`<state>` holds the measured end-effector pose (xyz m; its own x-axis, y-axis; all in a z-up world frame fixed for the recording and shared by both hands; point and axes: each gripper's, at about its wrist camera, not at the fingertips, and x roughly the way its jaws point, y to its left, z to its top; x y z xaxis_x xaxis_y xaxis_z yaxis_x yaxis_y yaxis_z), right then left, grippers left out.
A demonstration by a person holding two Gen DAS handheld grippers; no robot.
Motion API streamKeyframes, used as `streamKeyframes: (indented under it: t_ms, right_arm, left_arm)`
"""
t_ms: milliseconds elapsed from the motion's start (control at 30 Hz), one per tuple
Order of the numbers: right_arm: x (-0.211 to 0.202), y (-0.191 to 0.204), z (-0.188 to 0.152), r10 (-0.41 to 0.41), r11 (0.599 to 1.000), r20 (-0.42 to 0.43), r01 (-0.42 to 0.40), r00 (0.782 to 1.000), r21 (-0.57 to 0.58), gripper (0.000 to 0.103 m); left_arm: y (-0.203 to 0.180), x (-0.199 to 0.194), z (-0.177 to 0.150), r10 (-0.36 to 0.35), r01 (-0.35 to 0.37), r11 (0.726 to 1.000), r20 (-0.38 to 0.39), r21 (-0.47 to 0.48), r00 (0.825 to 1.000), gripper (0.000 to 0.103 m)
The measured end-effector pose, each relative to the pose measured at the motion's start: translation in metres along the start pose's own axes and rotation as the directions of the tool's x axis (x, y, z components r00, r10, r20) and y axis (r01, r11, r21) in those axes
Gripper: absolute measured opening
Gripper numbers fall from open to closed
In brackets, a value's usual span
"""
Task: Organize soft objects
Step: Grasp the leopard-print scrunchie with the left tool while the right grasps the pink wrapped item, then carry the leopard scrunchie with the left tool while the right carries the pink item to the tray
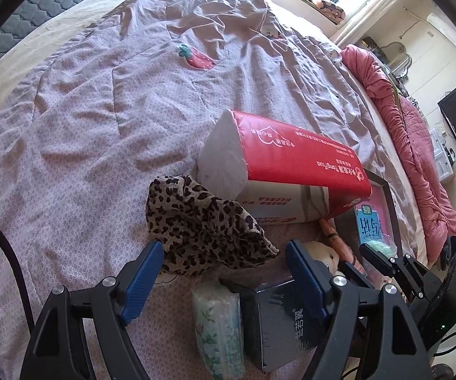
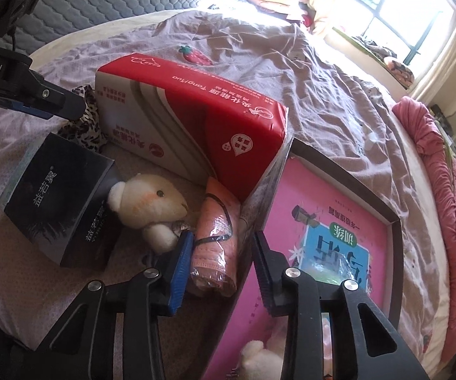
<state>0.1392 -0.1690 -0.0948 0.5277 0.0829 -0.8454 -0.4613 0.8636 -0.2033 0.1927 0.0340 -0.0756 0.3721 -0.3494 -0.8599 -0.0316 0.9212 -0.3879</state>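
Bed [image 1: 85,120]: soft items loose beside box [image 2: 392,221]; little sorted; left gripper [image 1: 224,272], right gripper [image 2: 221,269] agape, empty.

Both fisheye views are lit by strong daylight from a window [image 2: 399,15] at the far right of the room. The glass is blown out to white, and glare washes over the far end of the quilt [image 1: 152,95], bleaching its pattern there. Nearer the cameras the light is softer, and wrinkles in the quilt cast short, gentle shadows. A red tissue pack [image 2: 196,117] shades the items just beside it. Straight lines bend sharply toward the edges, and black vignetting rounds every corner. Focus is fairly sharp in the centre; the near gripper bodies and outer rims look slightly soft.
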Motion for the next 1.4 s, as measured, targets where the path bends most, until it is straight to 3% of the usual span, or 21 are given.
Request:
streamKeyframes:
  t_ms: [167, 267, 400, 533, 567, 733, 867, 1400]
  right_arm:
    - [0.015, 0.003, 0.006, -0.006, 1.000, -0.025, 0.005, 1.000, -0.019, 0.025]
    - [0.023, 0.005, 0.009, -0.016, 0.999, -0.037, 0.015, 0.999, -0.037, 0.023]
    - [0.022, -0.001, 0.009, 0.023, 1.000, -0.029, -0.023, 0.999, 0.001, 0.019]
    - [0.009, -0.024, 0.004, 0.129, 0.978, 0.027, -0.132, 0.991, 0.161, 0.018]
    - [0.005, -0.027, 0.002, 0.152, 0.970, 0.045, -0.158, 0.987, 0.187, 0.018]
    - [-0.013, -0.044, -0.005, 0.203, 0.929, 0.106, -0.226, 0.973, 0.292, 0.018]
    - [-0.026, -0.050, -0.007, 0.213, 0.910, 0.143, -0.250, 0.966, 0.331, 0.018]
    - [-0.104, -0.063, -0.012, 0.160, 0.899, 0.270, -0.253, 0.949, 0.357, 0.018]
  left_arm:
    - [0.006, 0.008, 0.007, -0.013, 0.013, 0.999, -0.013, -0.034, 1.000, 0.077]
    - [0.008, 0.012, 0.011, -0.034, 0.032, 0.998, -0.022, -0.049, 0.999, 0.069]
    - [0.008, 0.021, 0.013, -0.054, 0.051, 0.997, -0.051, -0.061, 0.997, 0.045]
    - [0.008, 0.028, 0.012, -0.075, 0.072, 0.996, -0.063, -0.053, 0.995, 0.016]
    - [0.008, 0.028, 0.011, -0.081, 0.079, 0.996, -0.061, -0.048, 0.995, 0.014]
    - [0.012, 0.016, 0.008, -0.122, 0.121, 0.992, -0.014, -0.043, 0.992, 0.010]
    - [0.012, -0.001, 0.005, -0.114, 0.115, 0.993, 0.026, -0.018, 0.993, 0.010]
    - [-0.026, -0.094, -0.015, -0.072, 0.055, 0.993, 0.174, 0.103, 0.982, 0.009]
